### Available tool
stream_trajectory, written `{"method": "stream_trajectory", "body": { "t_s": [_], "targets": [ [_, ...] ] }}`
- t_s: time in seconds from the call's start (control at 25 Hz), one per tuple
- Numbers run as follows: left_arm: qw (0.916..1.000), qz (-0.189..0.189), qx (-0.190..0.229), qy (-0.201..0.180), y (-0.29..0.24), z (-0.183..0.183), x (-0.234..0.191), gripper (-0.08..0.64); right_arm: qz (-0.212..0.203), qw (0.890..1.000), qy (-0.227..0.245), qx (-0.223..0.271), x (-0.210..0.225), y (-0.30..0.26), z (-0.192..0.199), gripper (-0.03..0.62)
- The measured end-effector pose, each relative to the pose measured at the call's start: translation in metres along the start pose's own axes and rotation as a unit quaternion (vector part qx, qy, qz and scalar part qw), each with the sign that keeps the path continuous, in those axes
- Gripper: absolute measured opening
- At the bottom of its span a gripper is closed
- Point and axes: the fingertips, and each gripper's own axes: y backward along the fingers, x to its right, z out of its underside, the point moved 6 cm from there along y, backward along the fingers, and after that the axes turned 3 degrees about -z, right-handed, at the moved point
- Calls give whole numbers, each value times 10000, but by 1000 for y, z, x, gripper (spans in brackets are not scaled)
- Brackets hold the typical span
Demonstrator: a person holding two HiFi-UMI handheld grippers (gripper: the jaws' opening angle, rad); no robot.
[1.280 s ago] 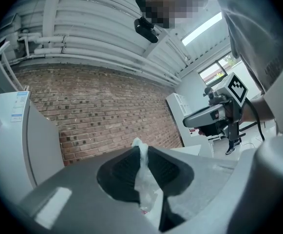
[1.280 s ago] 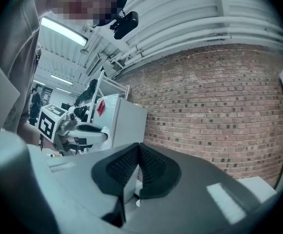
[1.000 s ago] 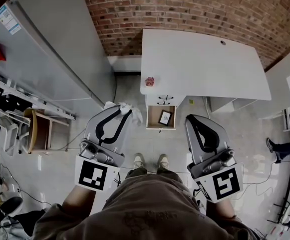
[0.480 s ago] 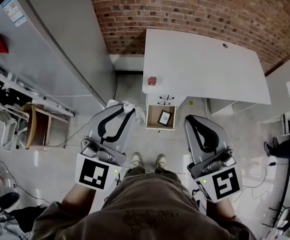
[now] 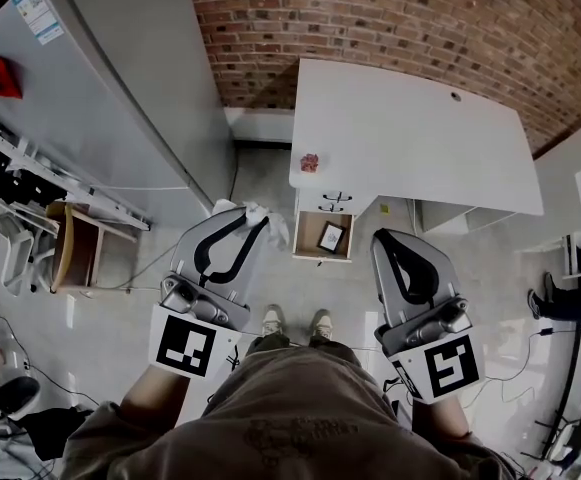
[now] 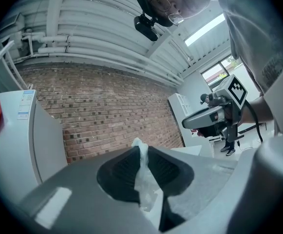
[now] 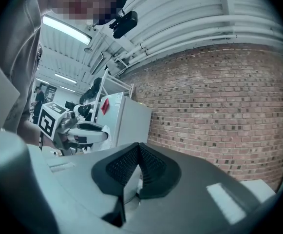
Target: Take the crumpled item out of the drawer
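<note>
Your left tongs [image 6: 142, 152] are clamped on the crumpled item [image 6: 144, 179], a thin white wad pinched flat between the ribbed pads. Your right tongs [image 7: 139, 149] are drawn together with nothing between them. Both are held up in front of you, the right well apart from the left and on the far side of the drawer [image 5: 301, 234].

The crumpled item is in the air above the floor, just left of the open drawer and clear of it. From that, the main step looks done: the wad is out. The drawer stands pulled out under the front edge of the counter [image 5: 410, 138], near its front left corner, and only a small framed picture [image 5: 331, 235] shows inside it. What is left, as far as you can judge here, is only to carry the wad off or set it down; the task names no place for it.

The wad's long axis runs along the left tongs, from deep in the throat out to the tips. A loose tuft pokes past the tips toward the brick wall [image 5: 370, 13] and flares slightly toward the drawer. A small pink thing [image 5: 310, 162] sits at the counter's front left corner.
</note>
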Motion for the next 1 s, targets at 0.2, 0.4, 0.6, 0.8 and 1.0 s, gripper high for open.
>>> {"method": "stream_trajectory", "body": {
  "t_s": [0.2,0.4,0.6,0.8,1.0],
  "targets": [
    [10000,43,7,-15,-3,1,1,54,55,10000,-29,-22,1,0,3,28],
    [10000,80,38,-9,-6,1,1,54,140,9999,-87,8,5,1,4,28],
    [9999,114,52,-2,-9,0,3,54,164,9996,-185,107,7,3,5,28],
    [9999,145,60,-32,-12,0,6,54,86,9994,-259,209,6,3,4,27],
    [9998,173,29,-46,-14,1,6,54,-17,9996,-193,214,3,0,3,28]
  ]
}}
